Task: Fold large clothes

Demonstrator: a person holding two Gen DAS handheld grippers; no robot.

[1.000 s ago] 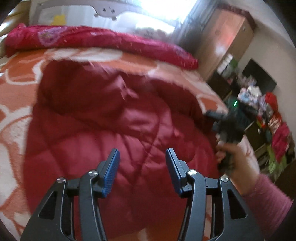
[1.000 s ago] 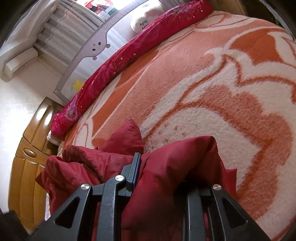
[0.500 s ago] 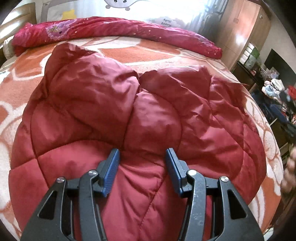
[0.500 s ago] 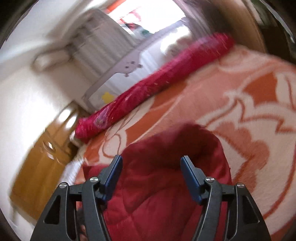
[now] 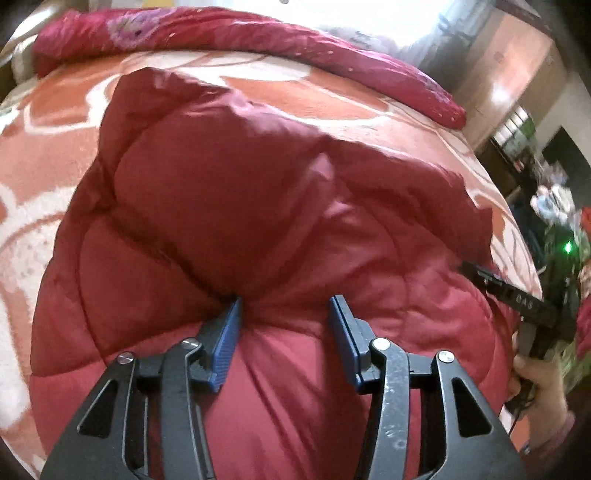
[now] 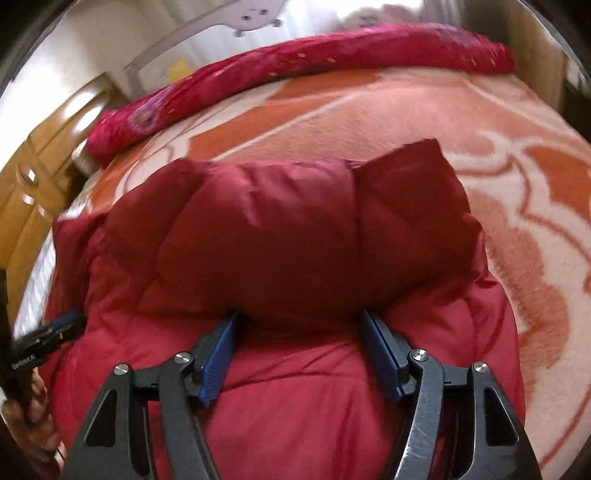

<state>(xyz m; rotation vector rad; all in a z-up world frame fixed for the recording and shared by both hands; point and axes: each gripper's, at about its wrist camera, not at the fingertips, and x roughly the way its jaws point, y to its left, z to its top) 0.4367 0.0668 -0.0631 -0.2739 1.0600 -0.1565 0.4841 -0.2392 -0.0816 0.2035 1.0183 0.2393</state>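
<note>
A dark red quilted puffer jacket lies folded in a puffy bundle on the bed; it also shows in the right wrist view. My left gripper is open and empty, its blue pads pressing down on the jacket's near part. My right gripper is open and empty, its tips against the folded-over upper layer. The right gripper also shows at the jacket's right edge in the left wrist view. The left gripper shows at the jacket's left edge in the right wrist view.
The bed has an orange and white patterned blanket. A long rolled magenta quilt lies along the far side by a white bed rail. A wooden headboard stands left. Cluttered furniture stands right.
My right gripper let go of the jacket and opened, then came down onto the folded bundle. My left gripper stayed open and moved in closer over the jacket.
</note>
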